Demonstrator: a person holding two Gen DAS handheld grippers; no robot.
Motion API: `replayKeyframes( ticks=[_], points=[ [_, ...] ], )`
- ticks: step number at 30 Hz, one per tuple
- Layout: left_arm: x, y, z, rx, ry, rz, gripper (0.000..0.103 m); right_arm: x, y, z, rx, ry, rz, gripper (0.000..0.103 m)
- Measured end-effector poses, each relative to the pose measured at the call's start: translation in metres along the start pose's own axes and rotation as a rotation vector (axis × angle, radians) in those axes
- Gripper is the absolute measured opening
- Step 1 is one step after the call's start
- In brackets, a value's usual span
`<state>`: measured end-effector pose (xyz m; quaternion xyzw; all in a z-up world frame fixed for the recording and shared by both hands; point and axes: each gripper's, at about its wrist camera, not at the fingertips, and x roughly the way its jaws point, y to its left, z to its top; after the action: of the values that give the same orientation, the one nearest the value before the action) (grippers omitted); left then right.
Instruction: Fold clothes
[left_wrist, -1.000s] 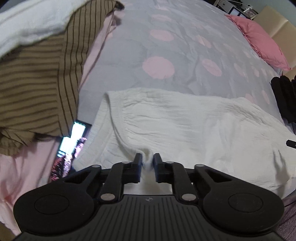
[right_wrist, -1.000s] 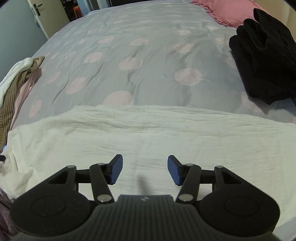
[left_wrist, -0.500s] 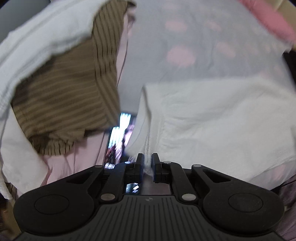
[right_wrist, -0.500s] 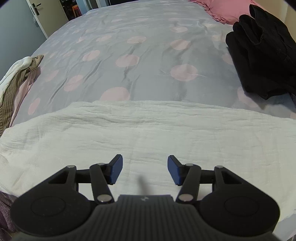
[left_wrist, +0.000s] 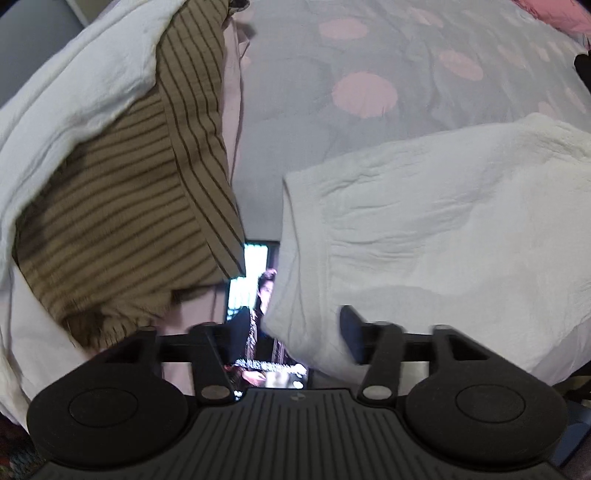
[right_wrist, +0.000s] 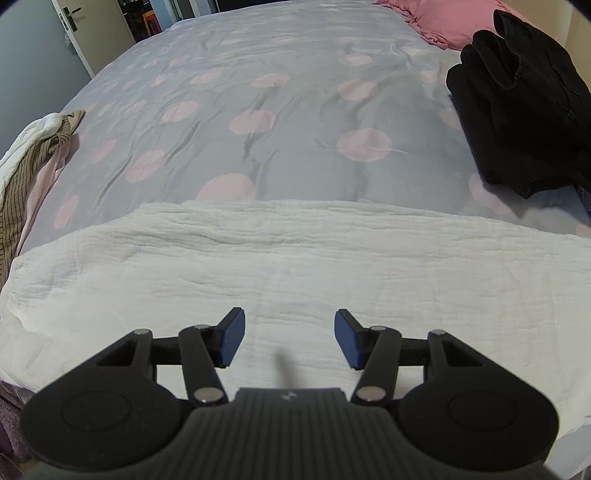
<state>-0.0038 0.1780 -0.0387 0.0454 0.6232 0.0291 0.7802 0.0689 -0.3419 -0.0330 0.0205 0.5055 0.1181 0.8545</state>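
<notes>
A white crinkled garment (right_wrist: 295, 266) lies flat across the near edge of the bed, folded into a long band. My right gripper (right_wrist: 289, 338) is open and empty, hovering just above its middle. In the left wrist view the garment's left end (left_wrist: 424, 236) lies in front of my left gripper (left_wrist: 288, 332), which is open; its right fingertip (left_wrist: 351, 328) rests against the cloth's corner and nothing is held.
A pile of a brown striped garment (left_wrist: 122, 206), a white one and a pink one sits at the bed's left edge. A lit phone (left_wrist: 255, 317) lies beside it. A black garment (right_wrist: 528, 110) and a pink pillow (right_wrist: 443, 22) lie at the far right.
My left gripper, shut on the garment's left end before, dragged it leftward and has now opened and let go. The right gripper stayed open and nearly still.
</notes>
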Motion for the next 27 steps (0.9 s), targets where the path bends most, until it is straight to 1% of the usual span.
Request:
replayKeyframes(
  ticks=[4, 7, 10, 11, 12, 16, 18, 21, 23, 27],
  points=[
    [0.018, 0.0, 0.005, 0.012, 0.052, 0.022, 0.052, -0.001, -0.001, -0.001, 0.001, 0.0, 0.0, 0.058],
    [0.027, 0.001, 0.004, 0.005, 0.073, 0.023, 0.052, -0.001, -0.002, -0.002, -0.001, -0.004, -0.002, 0.058],
    [0.03, 0.002, 0.005, -0.004, 0.084, 0.004, 0.045, -0.002, -0.004, -0.002, 0.003, -0.003, -0.001, 0.058],
    [0.031, 0.001, 0.006, -0.005, 0.087, -0.002, 0.04, -0.002, -0.004, -0.002, 0.004, -0.003, 0.0, 0.058],
    [0.032, 0.0, 0.006, -0.004, 0.091, -0.009, 0.038, -0.002, -0.004, -0.002, 0.004, -0.004, 0.002, 0.058],
    [0.036, -0.009, 0.009, 0.024, 0.11, 0.002, 0.032, -0.004, 0.0, 0.001, -0.008, -0.017, 0.011, 0.058],
    [0.035, -0.013, 0.01, 0.042, 0.114, 0.015, 0.028, -0.006, 0.003, 0.002, -0.021, -0.028, 0.013, 0.058],
    [0.028, -0.02, 0.01, 0.065, 0.094, 0.029, 0.023, -0.011, 0.005, 0.002, -0.038, -0.044, 0.011, 0.058],
    [0.019, -0.023, 0.01, 0.068, 0.073, 0.031, 0.022, -0.013, 0.004, 0.001, -0.04, -0.05, 0.01, 0.058],
    [-0.017, -0.027, 0.01, 0.064, -0.01, -0.012, 0.021, -0.013, -0.003, -0.003, -0.025, -0.047, 0.008, 0.058]
  ],
)
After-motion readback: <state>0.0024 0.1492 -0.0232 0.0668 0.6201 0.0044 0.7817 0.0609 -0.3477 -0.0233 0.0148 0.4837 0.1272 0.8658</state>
